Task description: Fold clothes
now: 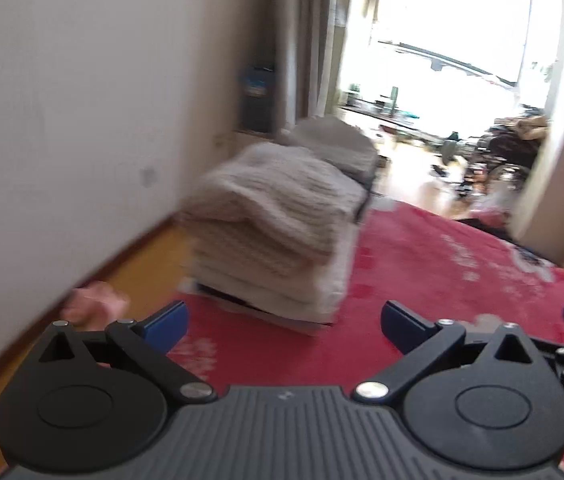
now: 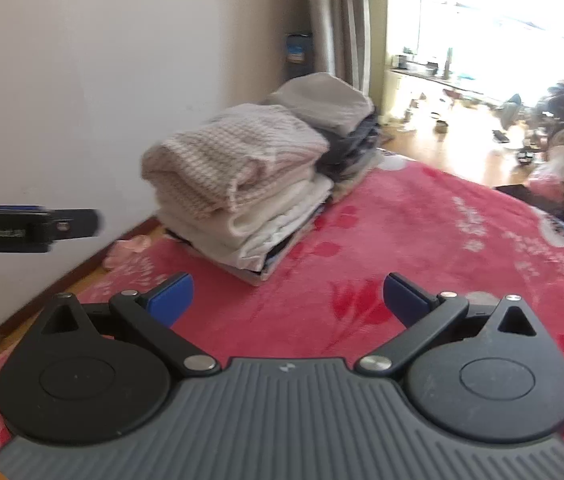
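A stack of folded clothes sits on the red flowered blanket (image 2: 422, 240) near its left edge. A beige-pink knit sweater (image 2: 234, 156) tops the stack, with white garments (image 2: 282, 216) under it. Behind it stands a second pile with a grey garment (image 2: 322, 100) over dark ones. In the left wrist view the knit stack (image 1: 278, 220) is blurred. My left gripper (image 1: 284, 326) is open just short of the stack, with nothing between its blue pads. My right gripper (image 2: 288, 300) is also open and empty, a little further back. One of the left gripper's fingers (image 2: 78, 220) shows side-on at the left.
A white wall (image 2: 102, 80) and a strip of wooden floor (image 1: 122, 272) run along the left of the bed. A pink cloth (image 2: 130, 248) lies on the floor there. Behind the piles hang curtains (image 2: 338, 20), with a blue box (image 2: 298, 50) beside them. A bright cluttered room (image 2: 482, 80) opens at the right.
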`<action>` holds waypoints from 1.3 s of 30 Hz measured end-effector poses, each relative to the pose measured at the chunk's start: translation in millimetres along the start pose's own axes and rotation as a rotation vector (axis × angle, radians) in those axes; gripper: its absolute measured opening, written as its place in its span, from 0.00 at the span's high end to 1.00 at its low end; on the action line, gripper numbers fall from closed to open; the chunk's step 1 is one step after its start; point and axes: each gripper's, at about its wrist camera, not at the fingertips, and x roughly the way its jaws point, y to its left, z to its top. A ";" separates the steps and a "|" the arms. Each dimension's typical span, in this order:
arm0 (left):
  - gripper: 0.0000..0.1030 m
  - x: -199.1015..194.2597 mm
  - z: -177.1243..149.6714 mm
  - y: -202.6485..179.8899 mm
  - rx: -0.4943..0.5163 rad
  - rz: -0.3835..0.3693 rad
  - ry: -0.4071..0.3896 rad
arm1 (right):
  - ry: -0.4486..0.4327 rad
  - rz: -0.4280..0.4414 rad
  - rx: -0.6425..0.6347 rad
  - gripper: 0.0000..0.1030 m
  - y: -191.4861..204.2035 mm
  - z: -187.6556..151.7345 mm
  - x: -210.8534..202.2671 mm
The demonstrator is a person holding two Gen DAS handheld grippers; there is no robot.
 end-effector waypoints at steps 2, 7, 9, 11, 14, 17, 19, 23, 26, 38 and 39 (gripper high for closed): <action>0.00 -8.8 0.3 4.5 -0.009 0.033 -0.004 | 0.014 0.005 0.026 0.01 4.0 3.5 0.4; 0.00 -21.5 -2.7 14.3 -0.020 0.114 0.004 | 0.064 0.012 0.073 0.01 17.1 7.6 5.1; 0.00 -21.2 -2.1 17.5 -0.010 0.157 0.027 | 0.076 0.005 0.082 0.01 24.2 6.8 6.4; 0.00 -21.1 -2.6 20.2 -0.002 0.199 0.024 | 0.084 0.010 0.096 0.01 30.3 5.2 7.0; 0.00 -19.0 -0.9 24.2 0.002 0.242 0.038 | 0.113 0.014 0.096 0.01 42.8 6.1 11.1; 0.00 -17.6 0.0 31.0 -0.025 0.252 0.062 | 0.119 0.009 0.071 0.01 55.1 9.1 13.2; 0.00 -16.0 -0.2 35.0 -0.042 0.265 0.071 | 0.115 0.013 0.053 0.01 62.0 11.0 13.6; 0.00 -10.7 0.3 41.1 -0.063 0.283 0.092 | 0.123 0.024 0.034 0.01 70.6 13.9 18.0; 0.00 -8.1 -0.2 44.6 -0.070 0.296 0.094 | 0.137 0.027 0.034 0.01 74.1 15.0 23.2; 0.00 -3.2 -3.9 49.1 -0.059 0.336 0.090 | 0.146 0.013 0.022 0.01 81.7 15.9 35.5; 0.00 -2.9 -4.3 49.0 -0.054 0.336 0.093 | 0.145 0.010 0.020 0.01 82.4 16.0 35.6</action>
